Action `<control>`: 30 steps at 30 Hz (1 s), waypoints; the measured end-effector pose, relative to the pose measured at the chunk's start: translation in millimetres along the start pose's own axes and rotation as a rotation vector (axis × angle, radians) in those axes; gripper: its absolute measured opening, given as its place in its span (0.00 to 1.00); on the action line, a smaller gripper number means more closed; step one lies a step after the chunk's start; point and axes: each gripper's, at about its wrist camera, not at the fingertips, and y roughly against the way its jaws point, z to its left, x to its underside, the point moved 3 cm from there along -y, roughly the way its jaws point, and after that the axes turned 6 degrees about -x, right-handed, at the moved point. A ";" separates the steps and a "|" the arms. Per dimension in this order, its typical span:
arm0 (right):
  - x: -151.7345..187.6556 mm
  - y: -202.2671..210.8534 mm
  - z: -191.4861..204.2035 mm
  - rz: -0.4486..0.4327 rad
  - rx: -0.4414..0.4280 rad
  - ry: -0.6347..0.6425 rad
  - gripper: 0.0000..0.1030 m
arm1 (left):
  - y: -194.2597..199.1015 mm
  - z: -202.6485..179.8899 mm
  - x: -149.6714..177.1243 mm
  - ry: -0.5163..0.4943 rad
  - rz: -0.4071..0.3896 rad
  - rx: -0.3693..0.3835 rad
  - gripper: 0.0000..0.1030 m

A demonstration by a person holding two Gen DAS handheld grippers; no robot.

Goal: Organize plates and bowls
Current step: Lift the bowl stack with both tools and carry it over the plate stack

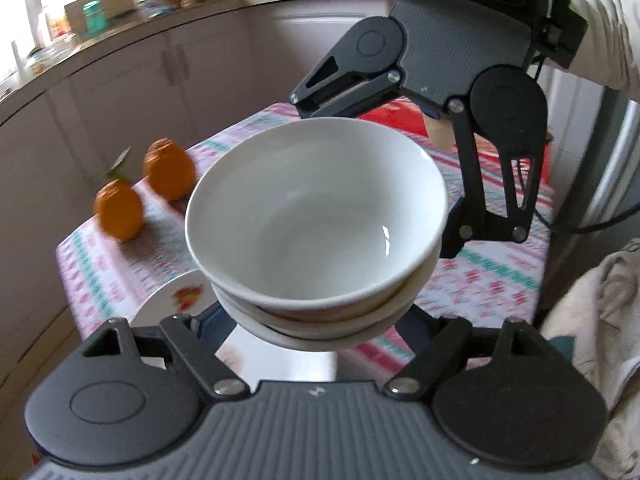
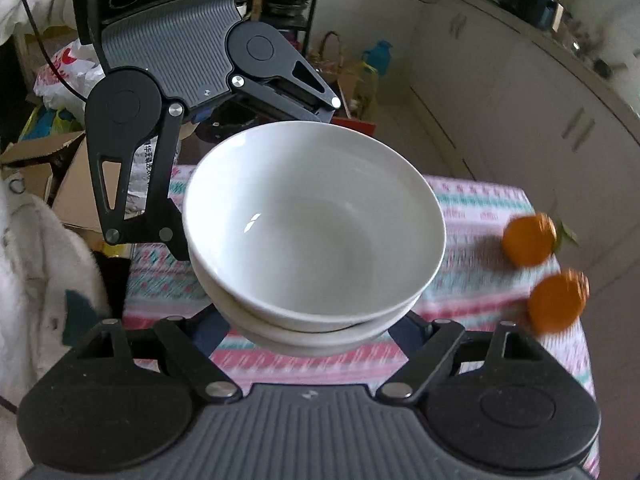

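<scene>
A stack of white bowls (image 1: 320, 216) (image 2: 312, 224) hangs tilted above the table with the patterned cloth (image 1: 488, 280) (image 2: 480, 208). My left gripper (image 1: 316, 320) (image 2: 256, 176) is shut on the stack's near side in its own view, fingertips hidden under the bowls. Opposite it, my right gripper (image 1: 376, 176) (image 2: 316, 320) is shut on the stack from the other side. A white plate with a red flower print (image 1: 176, 296) lies on the cloth below, partly hidden, beside a shiny metal surface (image 1: 280, 356).
Two oranges (image 1: 120, 212) (image 2: 528, 240) sit near the table's edge. Pale cabinets and a cluttered counter (image 1: 120, 20) run behind. A whitish garment (image 1: 592, 320) borders the table; cardboard boxes (image 2: 40, 160) and bags stand on the floor beyond.
</scene>
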 end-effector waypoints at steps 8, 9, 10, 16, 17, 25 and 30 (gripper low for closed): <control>-30.1 -49.5 -25.4 0.016 -0.053 0.042 0.85 | -11.8 47.2 30.9 0.065 0.063 -0.035 0.82; -31.5 -54.5 -28.6 0.016 -0.059 0.034 0.85 | -14.5 52.1 33.6 0.071 0.070 -0.034 0.82; -32.5 -59.3 -32.4 0.016 -0.063 0.026 0.85 | -17.7 56.9 35.9 0.078 0.076 -0.032 0.82; -30.9 -72.4 -46.9 0.014 -0.094 -0.020 0.85 | -26.3 73.9 42.9 0.097 0.093 -0.008 0.82; -30.8 -74.0 -48.1 0.014 -0.097 -0.026 0.85 | -28.4 72.1 43.2 0.097 0.095 -0.007 0.82; -31.7 -82.2 -53.5 0.018 -0.126 -0.052 0.85 | -32.2 74.5 48.8 0.119 0.093 0.005 0.82; -30.7 -83.6 -54.1 0.016 -0.130 -0.067 0.86 | -31.1 75.3 50.0 0.117 0.080 0.003 0.82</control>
